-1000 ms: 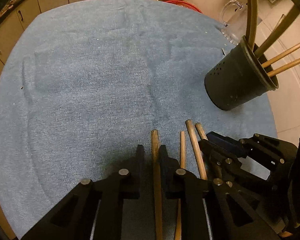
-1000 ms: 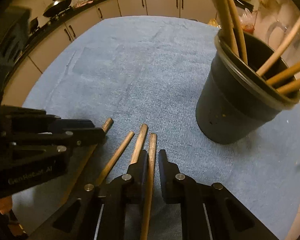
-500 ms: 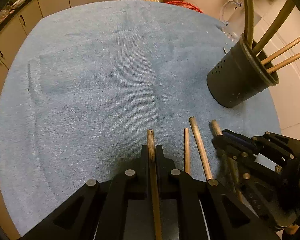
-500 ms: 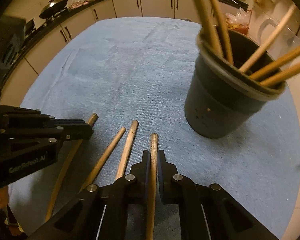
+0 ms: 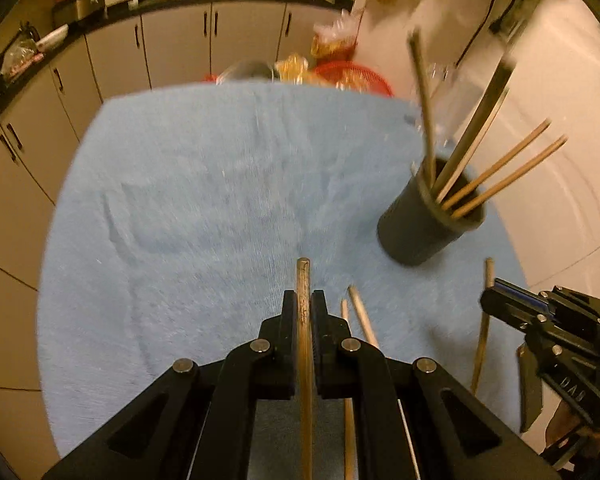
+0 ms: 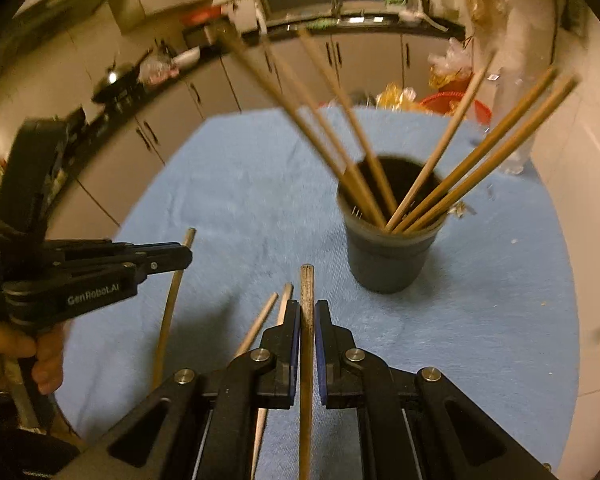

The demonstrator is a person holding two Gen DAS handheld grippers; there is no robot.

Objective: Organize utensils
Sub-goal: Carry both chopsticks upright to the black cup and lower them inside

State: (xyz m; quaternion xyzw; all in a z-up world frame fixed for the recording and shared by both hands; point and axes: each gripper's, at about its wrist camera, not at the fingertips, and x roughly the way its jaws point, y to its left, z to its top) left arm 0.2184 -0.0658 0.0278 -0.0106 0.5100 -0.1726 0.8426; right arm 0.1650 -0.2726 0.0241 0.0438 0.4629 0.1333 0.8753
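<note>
My left gripper (image 5: pixel 303 297) is shut on a wooden chopstick (image 5: pixel 302 272) and holds it above the blue cloth (image 5: pixel 188 208). My right gripper (image 6: pixel 307 306) is shut on another chopstick (image 6: pixel 307 280), also lifted. Each gripper shows in the other's view, the left gripper (image 6: pixel 182 256) at the left and the right gripper (image 5: pixel 490 300) at the right. Two loose chopsticks (image 5: pixel 360 312) (image 6: pixel 262 320) lie on the cloth between them. A black holder (image 5: pixel 424 228) (image 6: pixel 386 260) stands upright ahead to the right with several chopsticks leaning in it.
The round table's cloth edge (image 6: pixel 556 280) drops off just right of the holder. Behind the table are a red basket (image 5: pixel 352 74), plastic bags and kitchen cabinets (image 5: pixel 172 48). A hand (image 6: pixel 40 356) grips the left tool's handle at lower left.
Both grippers closed on a chopstick each and rose from the cloth with them. The holder and table now look farther below, and the two grippers stand farther apart.
</note>
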